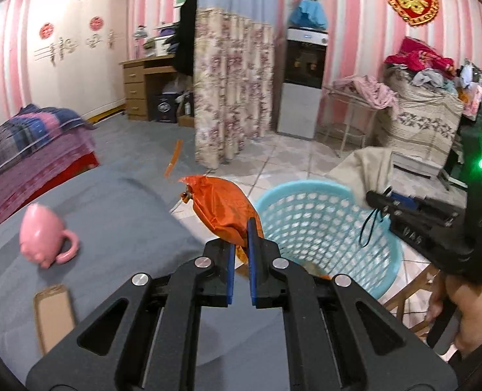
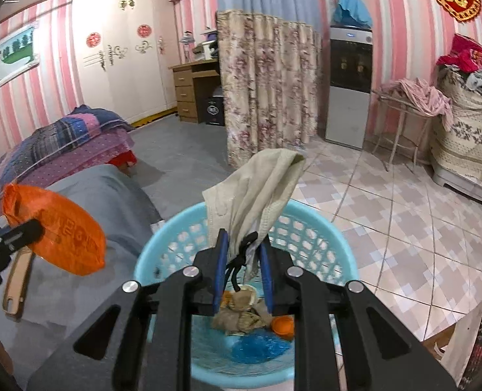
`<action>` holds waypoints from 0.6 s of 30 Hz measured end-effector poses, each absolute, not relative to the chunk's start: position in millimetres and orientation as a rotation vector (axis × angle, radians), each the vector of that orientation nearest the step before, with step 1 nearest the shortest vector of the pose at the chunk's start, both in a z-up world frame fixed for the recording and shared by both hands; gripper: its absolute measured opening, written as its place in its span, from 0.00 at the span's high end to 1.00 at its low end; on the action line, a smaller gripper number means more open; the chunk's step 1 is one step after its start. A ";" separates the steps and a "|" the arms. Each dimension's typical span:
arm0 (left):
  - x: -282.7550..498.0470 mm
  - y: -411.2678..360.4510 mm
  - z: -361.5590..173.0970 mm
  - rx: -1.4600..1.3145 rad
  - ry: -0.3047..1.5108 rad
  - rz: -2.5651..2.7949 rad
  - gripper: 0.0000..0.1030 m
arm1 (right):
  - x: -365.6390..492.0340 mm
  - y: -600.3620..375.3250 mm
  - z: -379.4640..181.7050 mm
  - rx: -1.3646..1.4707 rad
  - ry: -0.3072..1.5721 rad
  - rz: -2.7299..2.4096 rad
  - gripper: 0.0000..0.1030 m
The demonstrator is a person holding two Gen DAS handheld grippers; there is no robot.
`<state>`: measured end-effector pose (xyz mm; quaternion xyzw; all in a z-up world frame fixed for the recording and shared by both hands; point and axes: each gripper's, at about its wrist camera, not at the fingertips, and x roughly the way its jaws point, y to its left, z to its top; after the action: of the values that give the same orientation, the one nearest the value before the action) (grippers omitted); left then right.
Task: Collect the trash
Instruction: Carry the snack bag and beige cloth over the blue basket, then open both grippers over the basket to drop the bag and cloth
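Note:
My left gripper point(image 1: 240, 228) is shut on an orange snack bag point(image 1: 223, 205), held above the grey bed edge next to the light blue basket point(image 1: 355, 241). The bag also shows in the right wrist view point(image 2: 58, 228). My right gripper point(image 2: 242, 244) is shut on a beige cloth point(image 2: 257, 185) with a black cord, held over the basket point(image 2: 162, 251). Inside the basket lie crumpled brown paper point(image 2: 241, 317), an orange piece point(image 2: 283, 324) and blue plastic point(image 2: 257, 347). The right gripper appears at the right in the left wrist view point(image 1: 376, 197).
On the grey bed point(image 1: 110, 202) lie a pink mug point(image 1: 43, 234) on its side and a flat cardboard piece point(image 1: 53, 316). Folded blankets point(image 1: 29, 143) sit further back. A floral curtain point(image 1: 231, 88), water dispenser point(image 1: 303, 81) and tiled floor point(image 2: 404, 211) lie beyond.

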<state>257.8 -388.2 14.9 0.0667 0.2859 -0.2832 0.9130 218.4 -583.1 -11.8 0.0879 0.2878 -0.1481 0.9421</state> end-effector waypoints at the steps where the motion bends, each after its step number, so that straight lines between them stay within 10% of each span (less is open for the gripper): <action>1: 258.2 -394.9 16.1 0.138 0.580 -0.596 0.95 | 218.5 -586.7 -13.1 0.183 0.588 -0.312 0.81; 14: 285.8 -474.8 -33.5 0.234 0.644 -0.645 0.93 | 212.0 -624.6 -25.4 0.251 0.585 -0.377 0.81; 18: 297.6 -472.5 -41.2 0.234 0.673 -0.611 0.59 | 214.1 -627.6 -31.0 0.267 0.594 -0.376 0.81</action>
<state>297.6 -472.5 -41.2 0.1126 0.3243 -0.2944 0.8919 214.1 -627.6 -31.0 0.1306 0.2903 -0.1834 0.9301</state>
